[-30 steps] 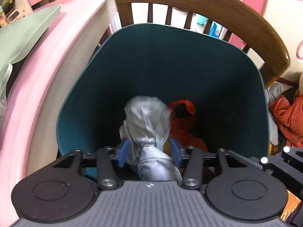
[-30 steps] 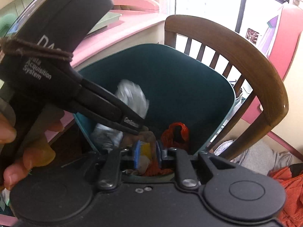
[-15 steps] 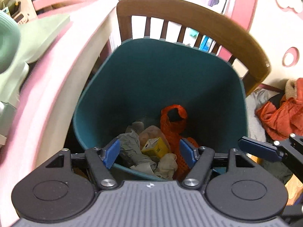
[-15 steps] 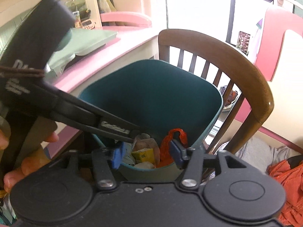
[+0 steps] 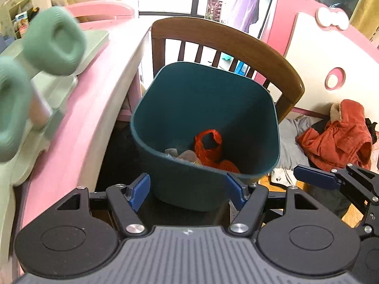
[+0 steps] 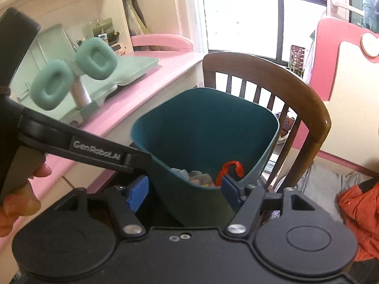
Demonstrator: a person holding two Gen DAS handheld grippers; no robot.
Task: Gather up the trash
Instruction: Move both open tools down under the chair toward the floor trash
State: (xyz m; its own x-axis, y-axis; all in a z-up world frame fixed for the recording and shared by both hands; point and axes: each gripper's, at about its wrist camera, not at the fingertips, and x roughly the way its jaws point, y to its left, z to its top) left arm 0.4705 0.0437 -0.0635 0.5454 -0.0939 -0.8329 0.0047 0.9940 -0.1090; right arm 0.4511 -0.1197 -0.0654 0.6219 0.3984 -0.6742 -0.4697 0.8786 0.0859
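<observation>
Closest to the lens in the left wrist view is the left gripper (image 5: 188, 193), blue pads spread wide with nothing between them, just hanging in front of the near wall of the bin (image 5: 206, 108). Its jaws have been opening in the last moment. Same deal on the right: the right gripper (image 6: 182, 193) has its jaws apart and empty, and they have just been opening too. In that view the left gripper's black arm cuts in from 9 o'clock, with the person's hand (image 6: 17, 201) on its handle at about 8 o'clock.

The trash sits at the bottom of the teal bin: an orange net bag (image 5: 209, 148) toward 4 o'clock of the bin's floor, plus some grey and beige crumpled stuff (image 5: 181, 155) beside it at about 6. Can't really tell what those bits are, the near rim hides most of them.

At 9 to 10 o'clock from the bin there's a pink desk (image 5: 94, 108) with mint green headphones (image 6: 73, 73) on a stand. Behind the bin at 12 stands a wooden chair (image 5: 227, 42). Out at 3 o'clock an orange jacket (image 5: 338, 137) lies on the floor. Farthest back is a bright window (image 6: 241, 23).
</observation>
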